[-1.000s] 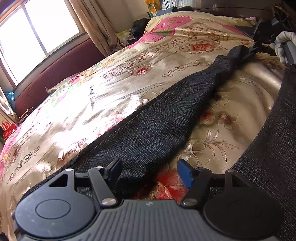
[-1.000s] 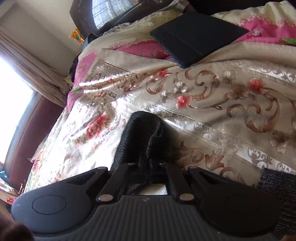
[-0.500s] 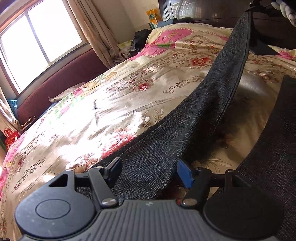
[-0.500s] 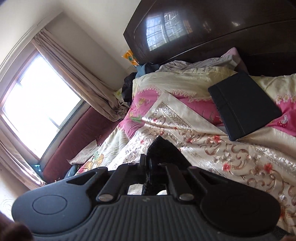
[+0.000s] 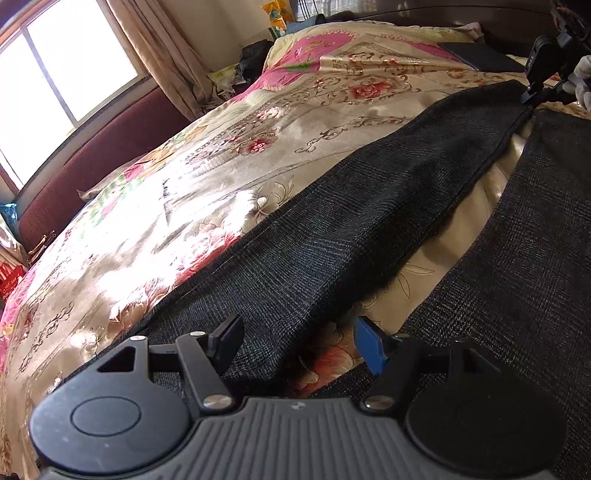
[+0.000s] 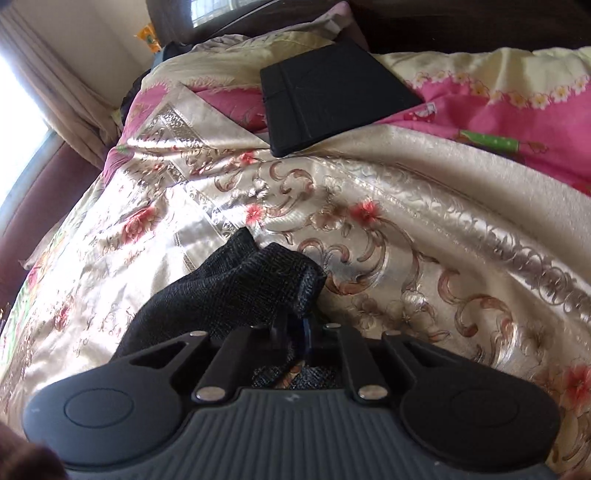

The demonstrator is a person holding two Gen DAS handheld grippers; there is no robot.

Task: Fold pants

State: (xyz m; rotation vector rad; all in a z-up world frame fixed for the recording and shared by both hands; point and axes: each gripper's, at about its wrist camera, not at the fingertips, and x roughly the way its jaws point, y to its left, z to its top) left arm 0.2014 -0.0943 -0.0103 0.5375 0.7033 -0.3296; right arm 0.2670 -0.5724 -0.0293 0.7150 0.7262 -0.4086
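My right gripper (image 6: 291, 330) is pointing down at the bed, and its jaws are easing apart with the hem of a pants leg (image 6: 236, 291) bunched between them; a narrow gap is showing by the blue pad, though the cloth is hiding much of it, so I cannot say for sure that the pads are off the fabric. The dark grey pants leg is lying crumpled just ahead of my fingers, trailing back to the left over a shiny cream bedspread (image 6: 424, 236) patterned with red flowers and brown scrolls. Farther up the bed, a black folio case (image 6: 332, 96) is resting on a pink quilt (image 6: 517, 122), with a dark wooden headboard (image 6: 461, 22) behind it.

My left gripper (image 5: 297, 341) is hovering with its jaws spread wide, pinching nothing. The edge of the pants (image 5: 351, 229) is passing beneath and between the two fingers. One leg is stretching away from me in a long band toward the upper right, where my other hand, in a white glove (image 5: 580, 88), is holding the right gripper at the far hem. The second leg (image 5: 517, 266) is lying alongside on the right, a strip of bedspread showing between the two. Off to the left, a bright window (image 5: 62, 62) with beige curtains (image 5: 162, 51) is standing above a maroon bench (image 5: 99, 162).
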